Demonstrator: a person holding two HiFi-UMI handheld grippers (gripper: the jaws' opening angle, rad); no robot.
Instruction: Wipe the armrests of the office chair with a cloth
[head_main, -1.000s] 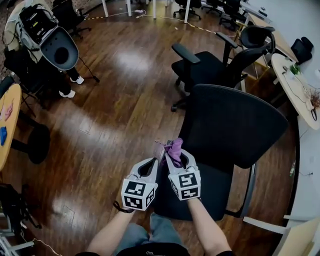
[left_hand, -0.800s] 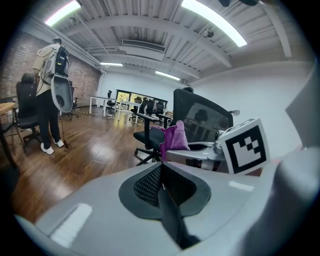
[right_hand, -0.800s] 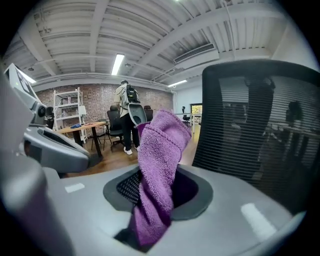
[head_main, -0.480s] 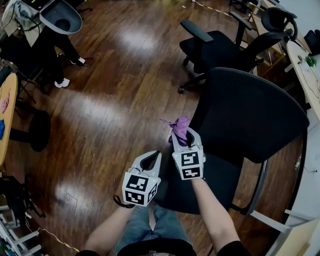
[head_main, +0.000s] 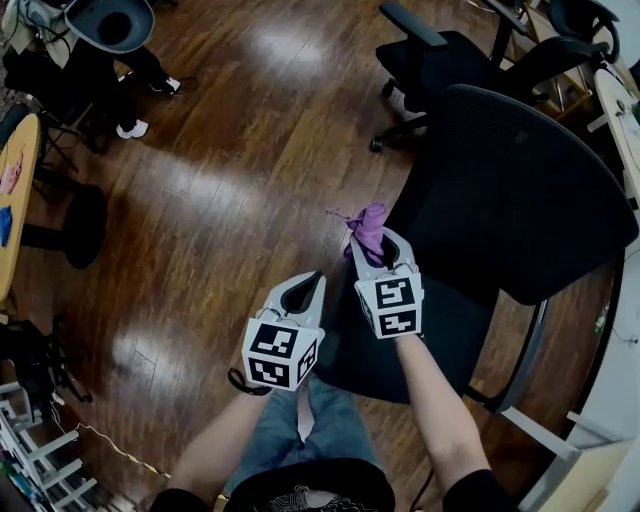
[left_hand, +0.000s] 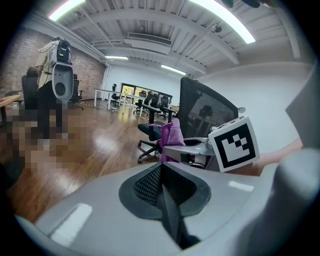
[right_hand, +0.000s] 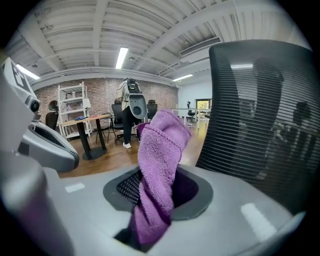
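Observation:
A black office chair with a mesh back (head_main: 520, 190) and dark seat (head_main: 425, 335) stands just in front of me, to the right. My right gripper (head_main: 376, 244) is shut on a purple cloth (head_main: 368, 224), held at the left edge of the chair back. In the right gripper view the cloth (right_hand: 159, 160) bunches up out of the shut jaws, with the mesh back (right_hand: 265, 115) close on the right. My left gripper (head_main: 304, 286) hovers left of the seat, shut and empty. No armrest of this chair shows clearly.
A second black chair (head_main: 440, 60) with an armrest (head_main: 412, 24) stands further back. At the left are a round wooden table (head_main: 12, 200) and its dark base (head_main: 80, 228). A person's legs and shoes (head_main: 128, 128) are at the top left. The floor is brown wood (head_main: 220, 180).
My right gripper has carried the cloth forward, further ahead of the left gripper and up along the chair back's left edge. The left gripper has followed a little and stayed shut.

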